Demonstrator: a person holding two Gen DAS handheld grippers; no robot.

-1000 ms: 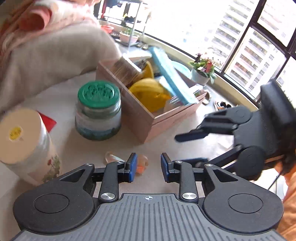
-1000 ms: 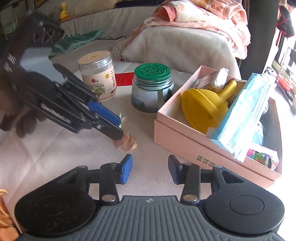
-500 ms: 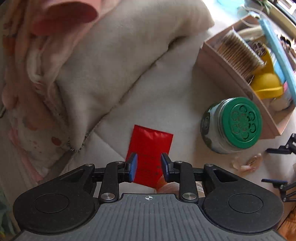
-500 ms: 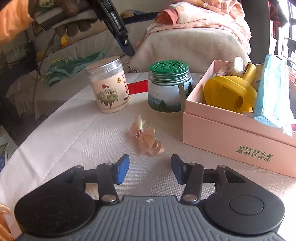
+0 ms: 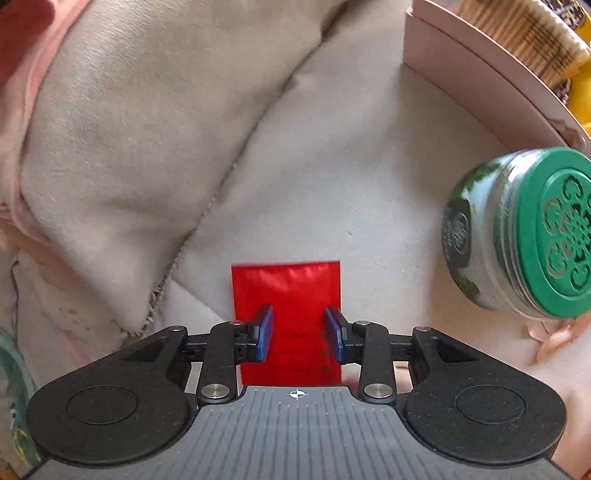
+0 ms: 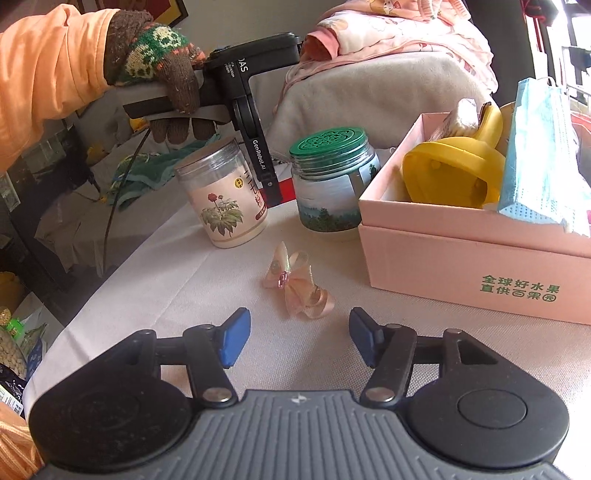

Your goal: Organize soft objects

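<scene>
Nearest to us in the right wrist view, the right gripper (image 6: pixel 299 334) hangs low over the cloth-covered table (image 6: pixel 177 280), its 2 blue pads well apart and nothing between them; its jaws have just been opening. Just beyond its tips lies the pink ribbon bow (image 6: pixel 297 286), flat on the cloth and apart from both pads. Behind the bow stand 2 jars: the clear jar with a flower label (image 6: pixel 223 197) toward the table's left edge, and the green-lidded jar (image 6: pixel 332 182) beside it. To the right, near the table's right edge, sits the pink box (image 6: pixel 469 258), which holds a yellow funnel (image 6: pixel 454 173) and a stack of blue face masks (image 6: pixel 539 155). Farther back, a gloved hand (image 6: pixel 159 70) in an orange sleeve (image 6: pixel 48 62) holds the left gripper (image 5: pixel 299 334), which points steeply down behind the 2 jars. In its own view its pads stand partly open above a red packet (image 5: pixel 286 295) that lies flat on the cloth; the pads frame the packet's middle, but we cannot tell whether they touch it, and nothing is pinched. Its jaws have just been opening too. Past the packet, a beige blanket (image 5: pixel 147 129) is heaped at the table's far edge, with pink patterned cloth (image 6: pixel 402 33) piled on top.
</scene>
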